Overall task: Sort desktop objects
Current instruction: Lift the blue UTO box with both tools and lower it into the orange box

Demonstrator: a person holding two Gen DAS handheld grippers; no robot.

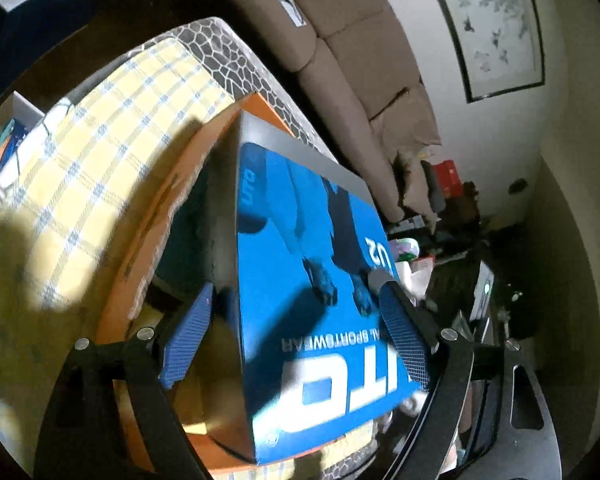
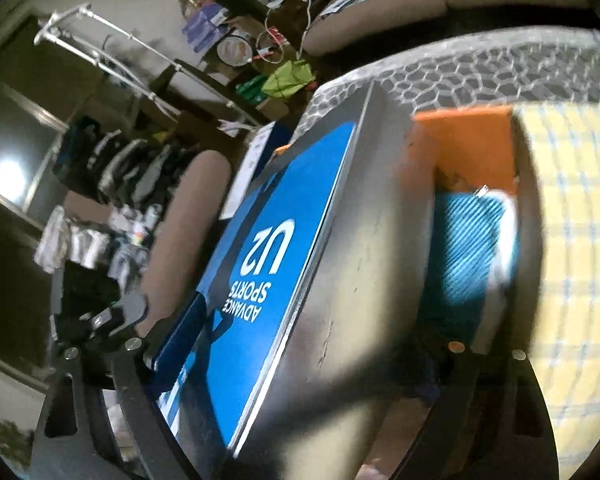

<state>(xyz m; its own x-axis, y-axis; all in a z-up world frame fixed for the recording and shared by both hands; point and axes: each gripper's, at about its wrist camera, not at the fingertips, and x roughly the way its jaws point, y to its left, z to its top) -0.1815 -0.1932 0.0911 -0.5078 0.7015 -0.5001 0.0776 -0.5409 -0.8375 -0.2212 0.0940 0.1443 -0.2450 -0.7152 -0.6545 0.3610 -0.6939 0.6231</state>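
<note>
A blue and grey box lid (image 1: 312,240) printed "U2" stands tilted over an orange box (image 1: 156,216) on the table. My left gripper (image 1: 296,332) straddles one end of the lid, a blue finger (image 1: 188,332) on each side, shut on it. My right gripper (image 2: 300,344) holds the other end of the same lid (image 2: 284,264), its left finger (image 2: 180,336) on the blue face and the right finger hidden in shadow. Inside the orange box (image 2: 468,144) lies something blue and white (image 2: 468,256), blurred.
The table carries a yellow checked cloth (image 1: 100,152) over a grey pebble-pattern cover (image 1: 228,52). A beige sofa (image 1: 352,60) runs behind the table. Clutter (image 1: 444,240) sits at the sofa's end. A clothes rack (image 2: 112,168) and a shelf (image 2: 256,40) stand beyond the table's edge.
</note>
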